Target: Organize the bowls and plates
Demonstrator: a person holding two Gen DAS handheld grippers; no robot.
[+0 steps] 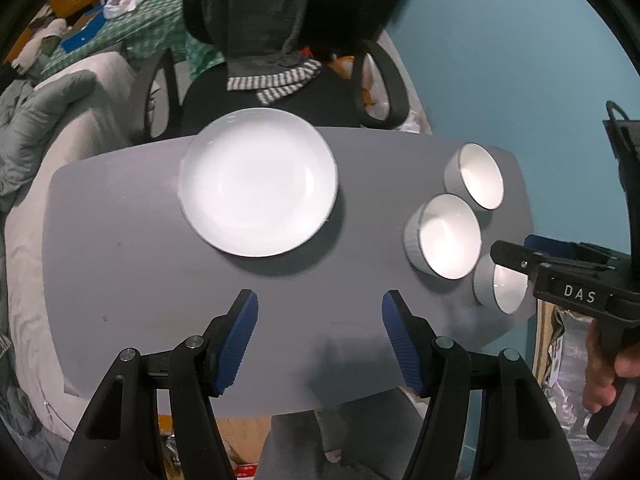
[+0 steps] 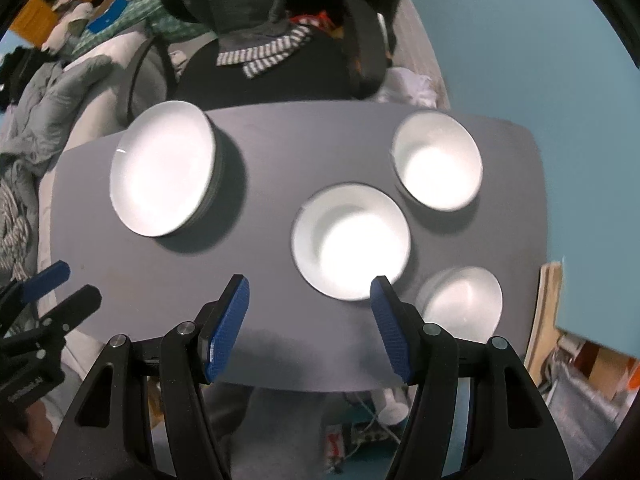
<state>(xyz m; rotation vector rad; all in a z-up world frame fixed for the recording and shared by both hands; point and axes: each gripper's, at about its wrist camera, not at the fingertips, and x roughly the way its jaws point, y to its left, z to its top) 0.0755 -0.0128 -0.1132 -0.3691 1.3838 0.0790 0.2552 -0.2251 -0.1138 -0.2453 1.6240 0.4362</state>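
The plates (image 2: 164, 174) are stacked at the far left of the table (image 1: 140, 280), and three bowls (image 2: 352, 240) are spread singly on the right: one at the far edge, one in the middle, one at the near right corner. The bowls are judged to remain unstacked.

The near bowl (image 2: 464, 304) sits close to the table's corner, so a sideways knock could send it over the edge. The bowls are smooth and steep-walled; a rim pinched off-centre could slip or tip. A bowl set down hard into another could chip.

The right gripper (image 2: 308, 324) is held above the near edge, jaws apart and empty, the middle bowl just beyond its right pad. The left gripper (image 1: 320, 336) is likewise apart and empty, the plates well ahead of it.
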